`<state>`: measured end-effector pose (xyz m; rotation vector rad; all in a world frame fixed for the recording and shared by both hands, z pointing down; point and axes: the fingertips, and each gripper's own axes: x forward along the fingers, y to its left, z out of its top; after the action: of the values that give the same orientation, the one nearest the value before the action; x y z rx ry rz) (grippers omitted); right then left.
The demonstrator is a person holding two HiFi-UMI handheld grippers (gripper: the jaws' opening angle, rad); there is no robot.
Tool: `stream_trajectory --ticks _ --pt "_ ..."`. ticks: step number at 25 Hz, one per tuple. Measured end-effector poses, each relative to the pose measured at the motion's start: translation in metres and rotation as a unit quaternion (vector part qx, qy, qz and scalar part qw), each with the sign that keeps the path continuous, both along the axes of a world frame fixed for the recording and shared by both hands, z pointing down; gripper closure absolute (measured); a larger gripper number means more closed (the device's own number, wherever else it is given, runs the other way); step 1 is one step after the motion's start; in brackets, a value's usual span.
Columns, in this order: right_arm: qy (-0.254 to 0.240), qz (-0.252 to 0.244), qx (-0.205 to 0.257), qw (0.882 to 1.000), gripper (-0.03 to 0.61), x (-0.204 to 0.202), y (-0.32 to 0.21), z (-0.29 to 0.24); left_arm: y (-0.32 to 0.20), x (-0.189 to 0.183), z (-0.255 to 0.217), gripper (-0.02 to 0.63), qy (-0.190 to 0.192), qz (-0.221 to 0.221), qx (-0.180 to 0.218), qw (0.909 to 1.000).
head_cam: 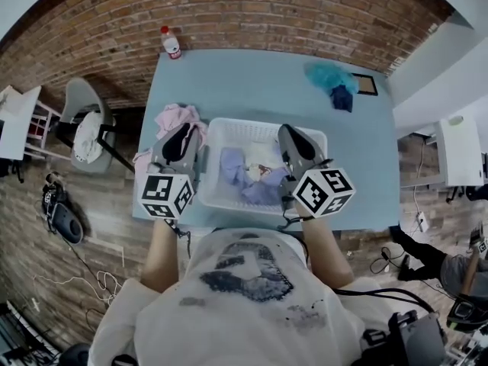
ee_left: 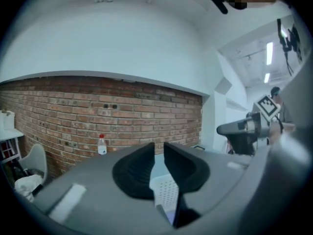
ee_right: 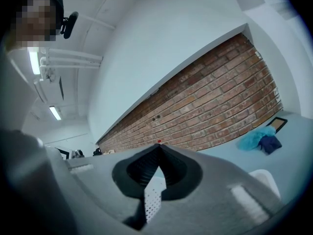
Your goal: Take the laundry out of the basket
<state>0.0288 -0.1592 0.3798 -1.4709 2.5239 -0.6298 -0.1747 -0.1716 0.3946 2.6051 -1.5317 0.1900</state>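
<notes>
A white perforated basket (head_cam: 267,122) stands on the blue table (head_cam: 252,82), close to its near edge. In it lie a lavender garment (head_cam: 255,183) and a white piece (head_cam: 264,155). On the table just left of the basket lies a pink and white pile of laundry (head_cam: 174,117). My left gripper (head_cam: 183,139) hovers over the basket's left rim, its jaws a narrow gap apart with nothing between them; the basket wall (ee_left: 166,192) shows below it. My right gripper (head_cam: 293,139) hangs over the basket's right side, tips together, empty. The basket (ee_right: 152,197) shows under it.
A red-capped bottle (head_cam: 171,43) stands at the table's back left corner. A teal cloth (head_cam: 329,75), a navy cloth (head_cam: 341,97) and a small frame (head_cam: 367,85) lie at the back right. A chair with cloth (head_cam: 88,128) stands left of the table, a brick wall behind.
</notes>
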Motion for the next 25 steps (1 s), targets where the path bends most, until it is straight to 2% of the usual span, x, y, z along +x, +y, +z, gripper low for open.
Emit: stream_trajectory --ticks 2,9,13,25 --pt "0.001 0.002 0.002 1.000 0.581 0.012 0.002 -0.001 0.001 0.014 0.000 0.580 0.002 0.008 -0.002 1.0000" --pt "0.001 0.012 -0.001 1.000 0.581 0.050 0.006 0.002 0.003 0.063 0.001 0.621 0.002 0.027 -0.001 0.9996" --pt "0.003 0.016 -0.003 1.000 0.581 0.067 0.009 0.004 0.004 0.084 0.004 0.621 0.001 0.032 -0.004 0.9995" --pt "0.001 0.026 -0.007 1.000 0.581 0.085 0.011 0.010 0.000 0.103 0.013 0.623 -0.007 0.039 -0.018 0.9991"
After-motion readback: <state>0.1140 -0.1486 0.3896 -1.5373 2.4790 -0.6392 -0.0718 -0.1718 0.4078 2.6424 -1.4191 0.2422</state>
